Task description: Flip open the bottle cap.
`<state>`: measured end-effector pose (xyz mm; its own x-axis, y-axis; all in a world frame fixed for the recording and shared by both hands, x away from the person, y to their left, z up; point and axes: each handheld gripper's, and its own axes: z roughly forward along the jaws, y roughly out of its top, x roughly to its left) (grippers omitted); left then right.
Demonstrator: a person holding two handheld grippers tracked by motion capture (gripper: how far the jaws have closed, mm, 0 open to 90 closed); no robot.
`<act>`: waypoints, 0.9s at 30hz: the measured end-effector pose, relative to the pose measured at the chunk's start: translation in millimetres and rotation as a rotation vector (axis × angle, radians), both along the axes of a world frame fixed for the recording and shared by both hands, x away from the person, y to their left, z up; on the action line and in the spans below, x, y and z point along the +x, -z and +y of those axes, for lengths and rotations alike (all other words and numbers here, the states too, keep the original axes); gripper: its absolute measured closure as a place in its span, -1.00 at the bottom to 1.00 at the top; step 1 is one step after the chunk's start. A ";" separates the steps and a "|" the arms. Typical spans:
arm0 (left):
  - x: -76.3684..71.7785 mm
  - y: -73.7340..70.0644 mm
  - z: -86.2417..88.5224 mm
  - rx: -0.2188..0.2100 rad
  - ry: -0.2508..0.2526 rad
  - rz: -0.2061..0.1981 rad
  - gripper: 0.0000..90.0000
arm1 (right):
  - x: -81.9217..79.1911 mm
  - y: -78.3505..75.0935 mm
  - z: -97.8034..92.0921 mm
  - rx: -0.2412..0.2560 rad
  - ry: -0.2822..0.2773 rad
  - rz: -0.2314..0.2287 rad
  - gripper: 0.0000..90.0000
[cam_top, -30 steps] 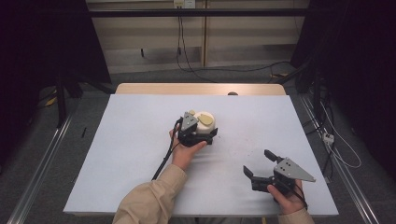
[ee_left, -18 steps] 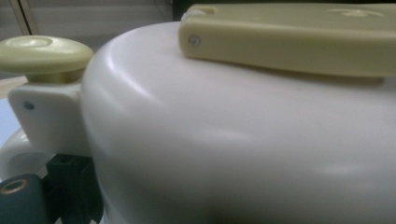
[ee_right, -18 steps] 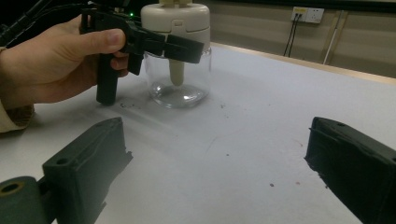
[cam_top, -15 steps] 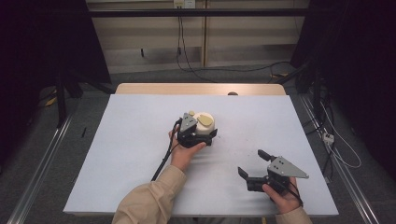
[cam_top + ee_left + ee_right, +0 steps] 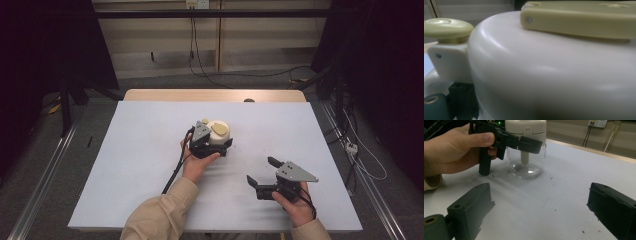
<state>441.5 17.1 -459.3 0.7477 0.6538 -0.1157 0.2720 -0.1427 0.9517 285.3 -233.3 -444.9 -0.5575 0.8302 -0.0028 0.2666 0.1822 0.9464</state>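
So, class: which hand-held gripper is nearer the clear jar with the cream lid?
Left. The left hand-held gripper is right at the jar, jaws around its lid; the right hand-held gripper sits apart, open, nearer the person.

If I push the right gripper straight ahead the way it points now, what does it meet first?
Most likely the clear jar with the cream lid, where the left gripper sits. The right gripper is open, with bare table between; depth is uncertain.

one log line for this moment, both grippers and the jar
left gripper: shut on jar lid | right gripper: open, apart from jar, nothing between fingers | glass jar: upright on white table
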 end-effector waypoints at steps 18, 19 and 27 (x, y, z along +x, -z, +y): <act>0.3 0.5 0.0 0.000 0.003 -0.003 -0.87 | 27.0 -23.1 16.4 0.070 -0.006 0.060 -0.87; 0.3 0.4 0.0 0.000 0.003 -0.002 -0.87 | 28.7 -24.3 16.9 0.060 -0.011 0.062 -0.85; 0.1 0.5 -0.3 -0.001 0.001 -0.003 -0.87 | 42.0 -29.2 24.1 0.040 -0.003 0.071 -0.56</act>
